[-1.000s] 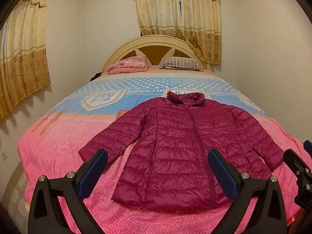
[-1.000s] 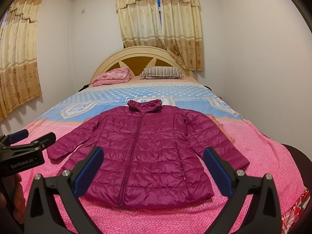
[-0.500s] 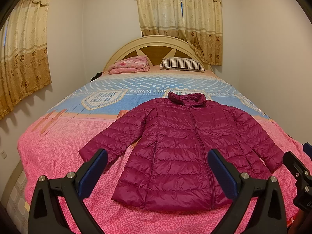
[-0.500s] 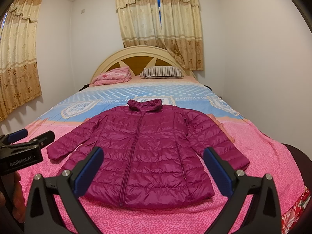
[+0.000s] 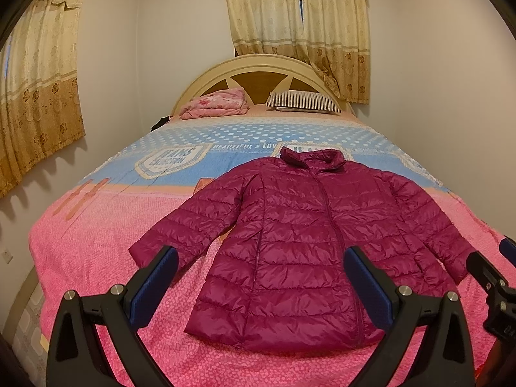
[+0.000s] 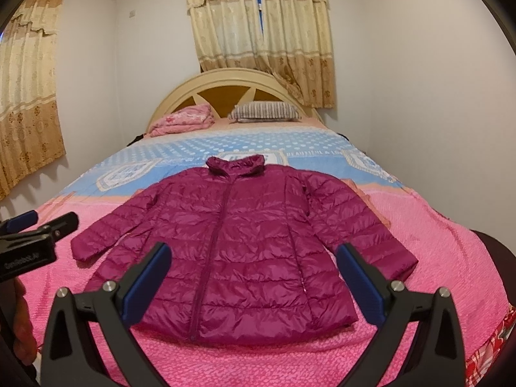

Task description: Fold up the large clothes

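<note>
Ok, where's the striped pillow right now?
The striped pillow lies at the head of the bed, right of the folded pink blanket, against the headboard, far beyond the jacket.

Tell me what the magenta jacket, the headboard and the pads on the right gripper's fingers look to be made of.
Jacket: thin synthetic shell, probably nylon or polyester, with a slight sheen; stitched into puffy horizontal channels, so padded.
Headboard: seemingly wood, a cream painted arch around tan panels; grain too small to confirm.
Pads on the right gripper: matte blue, likely rubber or foam, on black plastic-looking fingers.

Quilt lettering (image 5: 247, 146) partly hidden by jacket collar (image 5: 311, 154) — far patches (image 6: 124, 174) blurred
</note>
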A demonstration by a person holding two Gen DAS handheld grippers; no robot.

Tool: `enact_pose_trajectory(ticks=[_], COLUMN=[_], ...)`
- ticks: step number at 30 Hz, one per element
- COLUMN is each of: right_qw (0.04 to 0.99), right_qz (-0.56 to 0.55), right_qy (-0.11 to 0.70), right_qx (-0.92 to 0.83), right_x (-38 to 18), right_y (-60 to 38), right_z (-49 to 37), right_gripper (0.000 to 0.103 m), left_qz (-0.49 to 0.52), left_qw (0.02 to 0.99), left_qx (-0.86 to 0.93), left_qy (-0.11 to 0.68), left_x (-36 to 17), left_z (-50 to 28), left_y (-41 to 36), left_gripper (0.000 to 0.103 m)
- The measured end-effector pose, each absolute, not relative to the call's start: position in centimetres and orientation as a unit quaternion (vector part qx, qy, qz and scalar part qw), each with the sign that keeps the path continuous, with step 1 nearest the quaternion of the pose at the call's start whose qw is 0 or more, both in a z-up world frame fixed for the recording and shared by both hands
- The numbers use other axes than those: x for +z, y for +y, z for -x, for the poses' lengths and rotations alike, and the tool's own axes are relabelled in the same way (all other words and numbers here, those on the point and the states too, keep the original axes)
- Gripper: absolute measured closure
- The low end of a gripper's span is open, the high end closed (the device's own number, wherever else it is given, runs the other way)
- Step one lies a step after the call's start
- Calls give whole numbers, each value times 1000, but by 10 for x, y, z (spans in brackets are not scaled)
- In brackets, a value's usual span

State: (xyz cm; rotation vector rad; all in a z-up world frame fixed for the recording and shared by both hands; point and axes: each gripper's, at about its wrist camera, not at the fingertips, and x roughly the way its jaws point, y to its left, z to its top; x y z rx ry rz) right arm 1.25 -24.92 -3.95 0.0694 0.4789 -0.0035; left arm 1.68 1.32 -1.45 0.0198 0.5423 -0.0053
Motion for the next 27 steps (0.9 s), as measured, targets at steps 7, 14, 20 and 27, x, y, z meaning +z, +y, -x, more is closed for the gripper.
enact_pose_trajectory(ticks=[7,14,20,27], right_qw=[958,928,901,879], right_qz=[-85,-159,-202,-218], right_qy=[271,321,352,376], right_qx=[-36,-102,-152,-196], right_x=[-67,-105,-128,-146], right_y=[-289,-361,-416,-452], right_z=[-55,-89,-97,-104], right_gripper=[0,1,13,28], left_qz=[-42,-46,-53,-66], left_qw=[958,956,948,939], left_qx=[1,-9,-1,10], left_qy=[283,291,315,337], left_x=[-41,-54,-71,-89], left_z=[-57,-110,-155,-194], left_y=[9,13,12,12], left_gripper=[1,1,1,1])
